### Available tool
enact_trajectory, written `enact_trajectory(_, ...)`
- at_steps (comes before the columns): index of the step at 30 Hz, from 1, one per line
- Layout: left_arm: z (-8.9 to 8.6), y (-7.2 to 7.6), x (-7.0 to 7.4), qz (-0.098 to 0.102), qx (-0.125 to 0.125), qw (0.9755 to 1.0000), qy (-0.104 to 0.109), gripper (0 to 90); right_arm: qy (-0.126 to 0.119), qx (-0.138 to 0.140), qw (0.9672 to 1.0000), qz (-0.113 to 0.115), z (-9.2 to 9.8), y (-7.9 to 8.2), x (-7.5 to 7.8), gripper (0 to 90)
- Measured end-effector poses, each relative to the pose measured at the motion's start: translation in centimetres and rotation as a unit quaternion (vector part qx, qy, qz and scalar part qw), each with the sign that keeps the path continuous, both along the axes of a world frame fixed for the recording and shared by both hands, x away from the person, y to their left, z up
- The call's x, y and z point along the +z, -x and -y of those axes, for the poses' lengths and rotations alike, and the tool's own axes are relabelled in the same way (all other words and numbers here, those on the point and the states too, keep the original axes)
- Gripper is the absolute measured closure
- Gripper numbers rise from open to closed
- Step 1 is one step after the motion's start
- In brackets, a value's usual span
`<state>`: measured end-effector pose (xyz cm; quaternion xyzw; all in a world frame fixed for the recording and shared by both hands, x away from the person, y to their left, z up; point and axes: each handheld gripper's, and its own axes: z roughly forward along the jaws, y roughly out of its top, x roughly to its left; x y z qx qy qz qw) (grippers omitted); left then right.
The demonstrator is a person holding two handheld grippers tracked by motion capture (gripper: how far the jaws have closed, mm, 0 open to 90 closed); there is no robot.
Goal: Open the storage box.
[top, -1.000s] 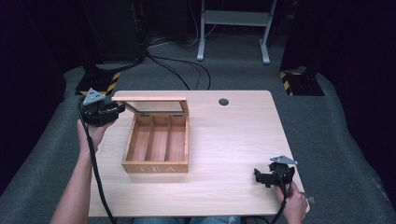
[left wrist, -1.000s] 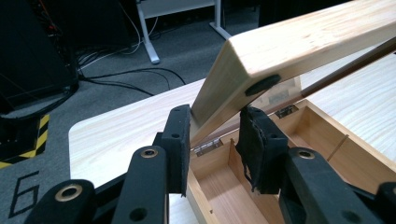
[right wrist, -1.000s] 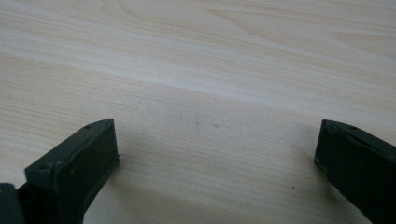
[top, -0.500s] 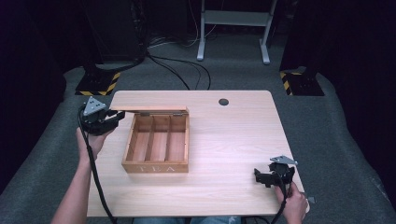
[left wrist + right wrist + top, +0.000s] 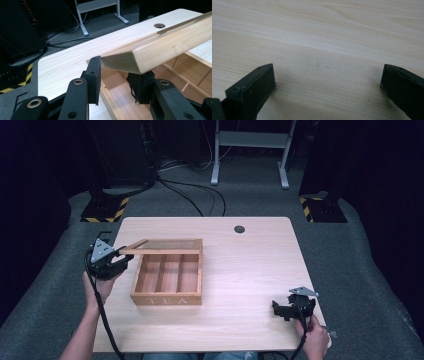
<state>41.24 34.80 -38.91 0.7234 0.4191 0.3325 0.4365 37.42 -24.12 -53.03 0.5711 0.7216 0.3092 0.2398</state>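
Observation:
A wooden tea box [image 5: 167, 280] with three compartments stands left of centre on the table [image 5: 250, 265]. Its lid [image 5: 165, 246] is hinged at the far side and hangs partly lowered over the box. My left gripper [image 5: 122, 260] is at the lid's left front corner and is shut on it. In the left gripper view the lid [image 5: 162, 47] runs off to the right from between the two jaws of the left gripper [image 5: 117, 77], with the box's inside below. My right gripper [image 5: 280, 309] rests near the table's front right edge, open, with bare tabletop between the jaws of the right gripper [image 5: 328, 82].
A round cable hole [image 5: 239, 228] sits near the table's far edge. On the floor behind are a white frame [image 5: 250, 150], cables [image 5: 190, 195] and black stands with striped bases [image 5: 105, 210]. Bare tabletop lies between the box and the right gripper.
The left gripper has moved down and toward the person with the lid, so the lid has swung lower over the box. The right gripper has stayed put.

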Motion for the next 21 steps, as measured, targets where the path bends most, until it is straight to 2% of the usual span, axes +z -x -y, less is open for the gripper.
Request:
enact_trajectory(1,0.0,0.4,-0.6,0.004,0.002,1.0,0.001,62.5,0.0,0.001,1.0,0.0,0.0,0.0,0.0,0.0)
enact_trajectory(3,0.1,0.6,-0.9,0.005,0.002,1.0,0.001,62.1,-0.001,0.0,1.0,0.0,0.0,0.0,0.0,0.0)
enact_trajectory(5,0.0,1.2,-1.6,-0.001,-0.001,1.0,-0.008,61.8,-0.001,0.001,1.0,0.0,0.0,0.0,0.0,0.0)
enact_trajectory(6,0.0,1.2,-1.6,-0.001,-0.001,1.0,-0.008,61.5,0.0,0.0,1.0,0.0,0.0,0.0,0.0,0.0)
enact_trajectory(10,-0.1,1.9,-3.1,-0.007,-0.005,0.9999,-0.006,60.3,0.0,0.0,1.0,0.0,0.0,0.0,0.0,0.0)
enact_trajectory(12,-0.2,2.0,-3.3,-0.006,-0.005,1.0,-0.004,60.2,0.0,0.0,1.0,0.0,0.0,0.0,0.0,0.0)
enact_trajectory(15,-0.1,2.4,-4.4,-0.006,-0.002,0.9999,0.013,60.2,0.0,0.0,1.0,0.0,0.0,0.0,0.0,0.0)
enact_trajectory(21,-0.1,2.8,-5.7,-0.015,-0.001,0.9996,0.023,60.0,-0.001,0.001,1.0,0.0,0.0,0.0,0.0,0.0)
